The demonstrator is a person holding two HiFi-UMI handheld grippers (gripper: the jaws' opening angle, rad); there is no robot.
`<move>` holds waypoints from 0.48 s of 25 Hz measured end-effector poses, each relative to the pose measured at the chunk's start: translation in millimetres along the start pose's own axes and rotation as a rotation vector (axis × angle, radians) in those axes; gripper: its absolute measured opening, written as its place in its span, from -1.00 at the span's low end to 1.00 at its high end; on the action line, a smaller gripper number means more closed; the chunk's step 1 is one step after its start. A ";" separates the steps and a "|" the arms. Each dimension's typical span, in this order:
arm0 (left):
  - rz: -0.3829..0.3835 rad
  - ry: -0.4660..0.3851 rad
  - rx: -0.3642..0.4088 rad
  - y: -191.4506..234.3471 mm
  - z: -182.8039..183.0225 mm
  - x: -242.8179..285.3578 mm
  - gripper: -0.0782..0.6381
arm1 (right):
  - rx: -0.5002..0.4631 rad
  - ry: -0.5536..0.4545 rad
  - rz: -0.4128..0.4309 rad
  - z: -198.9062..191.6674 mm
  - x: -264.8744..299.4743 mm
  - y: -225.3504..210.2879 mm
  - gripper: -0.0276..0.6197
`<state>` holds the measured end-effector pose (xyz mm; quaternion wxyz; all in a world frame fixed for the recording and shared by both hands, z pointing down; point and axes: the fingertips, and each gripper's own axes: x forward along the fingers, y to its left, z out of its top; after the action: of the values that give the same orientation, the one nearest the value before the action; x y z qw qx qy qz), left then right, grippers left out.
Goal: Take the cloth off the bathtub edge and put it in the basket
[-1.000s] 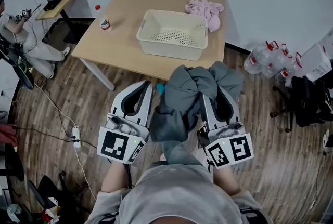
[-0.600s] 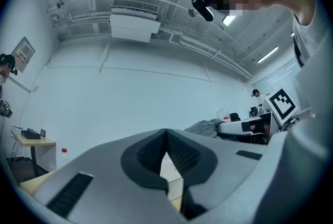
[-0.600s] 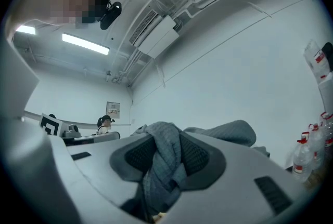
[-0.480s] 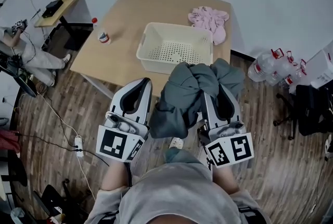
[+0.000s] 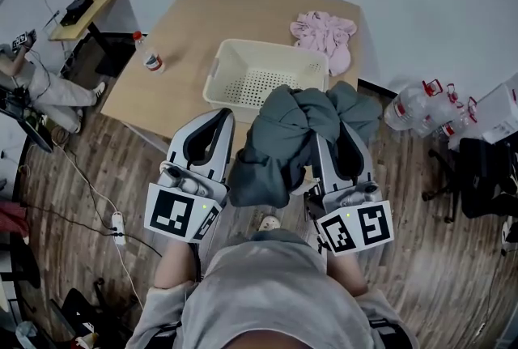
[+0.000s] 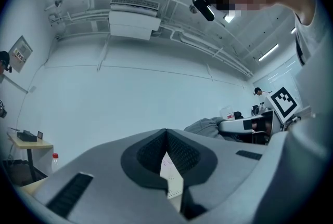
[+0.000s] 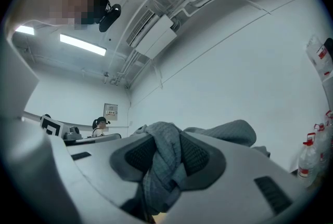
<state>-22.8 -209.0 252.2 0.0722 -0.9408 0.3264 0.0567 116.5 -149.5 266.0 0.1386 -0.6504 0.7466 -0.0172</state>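
Wood floor (image 5: 97,169) below, grey cloth (image 5: 279,138) tight in right gripper (image 7: 167,160) near basket (image 5: 235,84) (left gripper (image 5: 220,119) closed, empty).

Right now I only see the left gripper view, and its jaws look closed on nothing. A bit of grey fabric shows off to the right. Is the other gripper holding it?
Observer: Yes. In the right gripper view, the right gripper is shut on the bunched grey cloth.
Operator: Where's the basket?
Observer: The head view shows the cream perforated plastic basket on a light wooden table, just ahead of both grippers.
Operator: Anything in it yet?
Observer: Nothing shows inside it, though the held cloth covers its near right corner in that view.
Operator: Anything else near it?
Observer: A crumpled pink cloth lies on the table beyond the basket's far right corner.
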 end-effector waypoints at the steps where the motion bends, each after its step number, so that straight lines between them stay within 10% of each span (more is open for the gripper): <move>1: 0.002 -0.001 -0.001 0.9 -1.0 2.5 -0.74 | 0.000 -0.002 0.001 0.2 2.1 -2.1 -0.49; 12: -0.020 0.007 0.003 10.1 -10.6 18.5 -0.74 | 0.008 -0.024 -0.020 2.6 10.5 -10.5 -0.49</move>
<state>-14.0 -230.0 258.8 0.0728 -0.9441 0.3173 0.0521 126.1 -161.0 263.7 0.1502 -0.6573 0.7384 -0.0138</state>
